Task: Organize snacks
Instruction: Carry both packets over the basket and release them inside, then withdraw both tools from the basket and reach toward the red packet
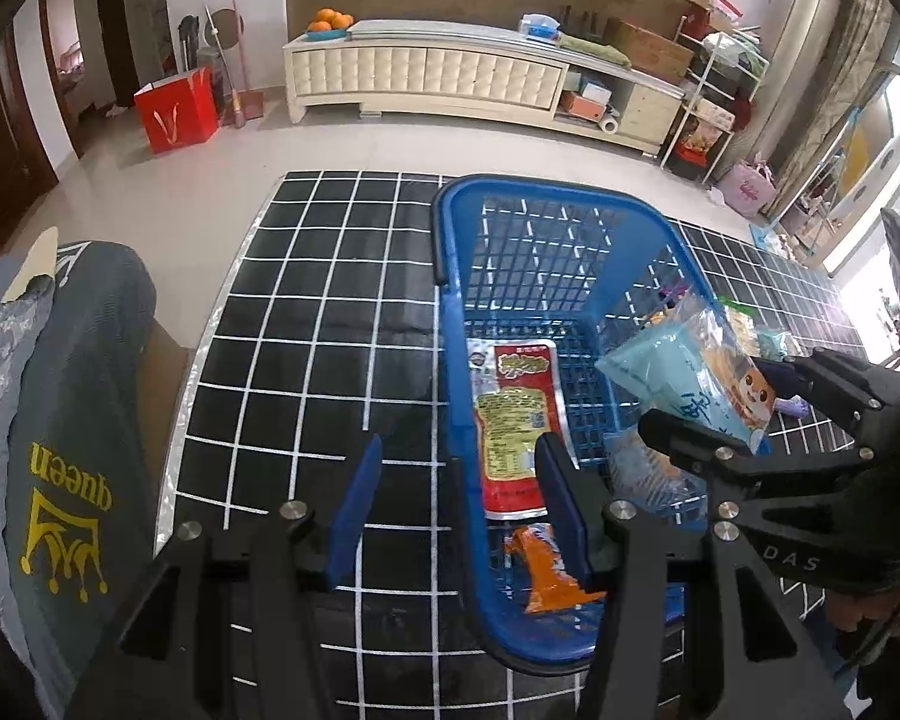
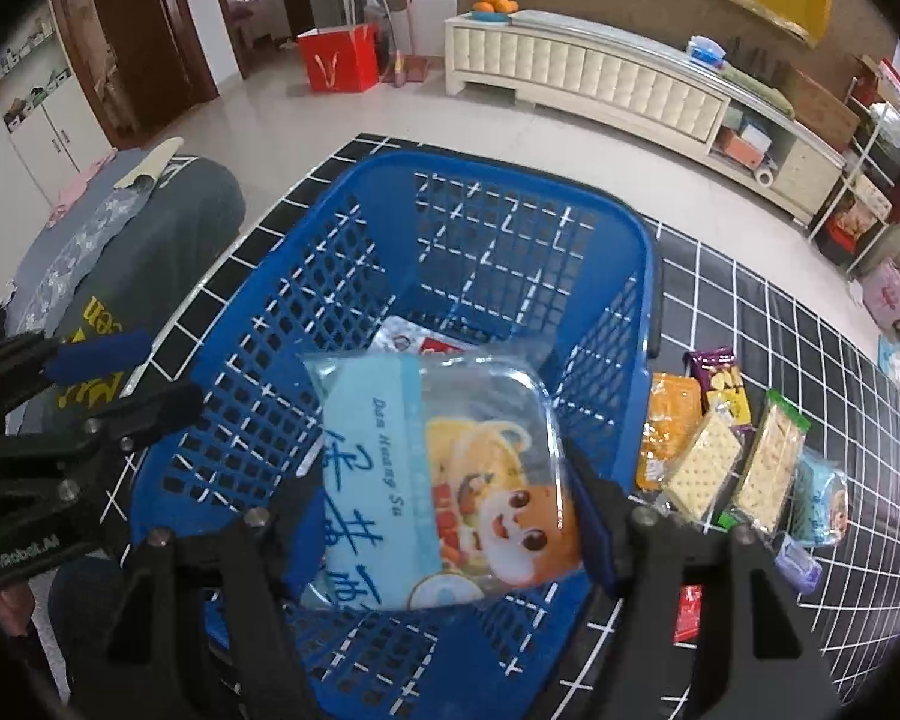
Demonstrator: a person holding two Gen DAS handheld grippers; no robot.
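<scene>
While right gripper (image 2: 450,516) pinches snack bag (image 2: 450,480) — blue basket (image 2: 354,228) below.

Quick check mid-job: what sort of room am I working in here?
Most likely a home living room. A long cream TV-style cabinet stands by the far wall with a bowl of oranges on it, a broom leans nearby, and the floor is tiled.

A red paper bag (image 1: 177,111) stands on the floor by a broom (image 1: 234,90). Oranges (image 1: 330,21) sit on a long cream cabinet (image 1: 426,81). A grey cushion (image 1: 72,432) lies beside the black checked cloth (image 1: 306,324).
</scene>
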